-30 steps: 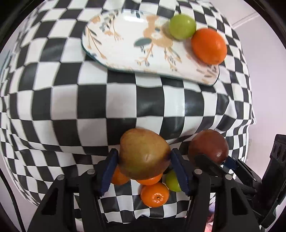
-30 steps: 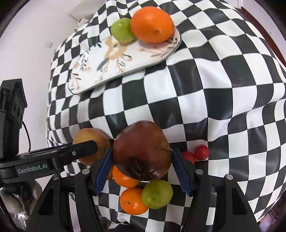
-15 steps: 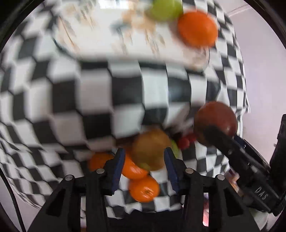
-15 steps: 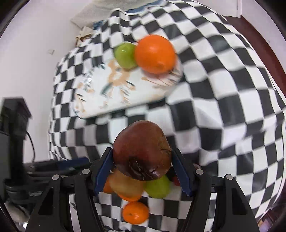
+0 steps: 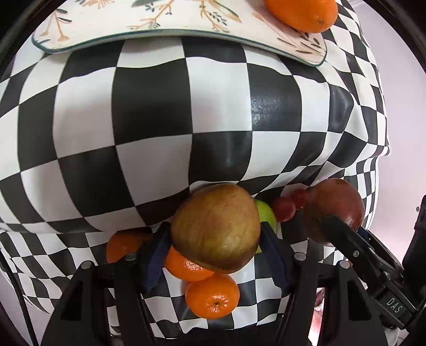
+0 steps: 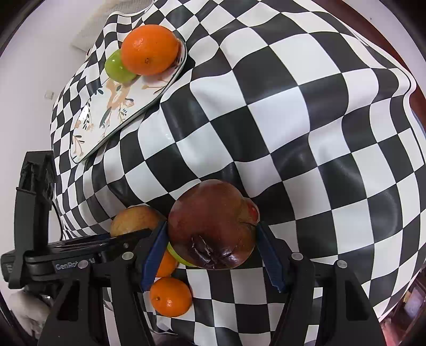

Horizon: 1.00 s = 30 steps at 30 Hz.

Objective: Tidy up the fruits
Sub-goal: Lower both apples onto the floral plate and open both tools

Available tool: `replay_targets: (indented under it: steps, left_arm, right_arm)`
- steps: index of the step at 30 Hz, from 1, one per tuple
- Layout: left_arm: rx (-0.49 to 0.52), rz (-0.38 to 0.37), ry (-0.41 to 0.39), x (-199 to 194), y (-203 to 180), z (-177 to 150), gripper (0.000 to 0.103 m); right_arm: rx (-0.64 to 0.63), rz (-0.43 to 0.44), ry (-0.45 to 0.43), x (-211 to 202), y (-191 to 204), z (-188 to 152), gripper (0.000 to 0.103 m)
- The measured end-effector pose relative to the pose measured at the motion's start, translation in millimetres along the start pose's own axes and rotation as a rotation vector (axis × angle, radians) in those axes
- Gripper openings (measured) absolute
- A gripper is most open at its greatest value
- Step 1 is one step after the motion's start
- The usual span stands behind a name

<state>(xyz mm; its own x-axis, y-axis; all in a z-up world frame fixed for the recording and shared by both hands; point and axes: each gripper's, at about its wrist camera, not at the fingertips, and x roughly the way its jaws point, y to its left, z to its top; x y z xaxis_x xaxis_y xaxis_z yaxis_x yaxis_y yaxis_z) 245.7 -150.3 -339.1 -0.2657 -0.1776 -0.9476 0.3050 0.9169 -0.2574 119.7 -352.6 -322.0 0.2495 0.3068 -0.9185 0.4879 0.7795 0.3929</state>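
The left tongs [image 5: 215,239] are clamped on a brownish-green apple [image 5: 215,226], the blue pads [image 5: 155,255] pressing its two sides, and the fruit is held clear above the desk [image 5: 159,119]. The right tongs [image 6: 213,244] grip a dark red pomegranate [image 6: 210,226] the same way, its puckered crown end facing the camera. The two tongs sit side by side: in the left view the pomegranate [image 5: 332,210] and a black finger [image 5: 346,239] of the right tool show just to the right of the apple, and in the right view the apple [image 6: 135,221] shows to the left behind the left tool's finger.

Below and behind the held fruit, loose pieces lie on the checkered cloth near the desk's near edge: three tangerines [image 5: 213,295], a lime [image 5: 266,215] partly hidden behind the apple, and two small red fruits [image 5: 283,209] touching each other between apple and pomegranate. In the right view only two tangerines [image 6: 170,295] and a sliver of lime show under the pomegranate.

Well apart, toward the far side of the desk, a floral plate [image 6: 117,106] rests on the cloth. An orange [image 6: 149,49] sits at one end of it, touching a green lime [image 6: 117,66] just beside it. The left view catches only the plate's [image 5: 173,24] near rim and part of the orange [image 5: 300,10].
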Motion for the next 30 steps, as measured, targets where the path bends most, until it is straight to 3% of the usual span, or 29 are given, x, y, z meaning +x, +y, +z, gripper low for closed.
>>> replay_targets:
  steps: [4,8,13,16,23,28,30]
  left_arm:
    - [0.024,0.049,-0.091,-26,-5,-13,0.062]
    - [0.021,0.001,-0.196,-81,-1,-27,0.062]
    - [0.004,-0.021,-0.321,-151,7,-6,0.063]
    - [-0.021,0.011,-0.37,-172,16,27,0.063]
    - [-0.072,0.087,-0.29,-145,30,93,0.063]
    - [-0.095,0.134,-0.181,-115,36,126,0.064]
    - [-0.107,0.126,-0.141,-108,39,130,0.063]
  right_arm:
    - [-0.007,0.018,-0.009,-7,6,1,0.068]
    - [-0.026,0.063,-0.036,-26,20,10,0.068]
    - [-0.076,0.121,-0.076,-45,57,37,0.068]
    - [-0.12,0.131,-0.085,-42,88,61,0.068]
    - [-0.198,0.045,-0.029,5,143,121,0.069]
    - [-0.155,0.002,0.033,30,144,141,0.07]
    - [-0.146,-0.005,0.06,34,143,144,0.077]
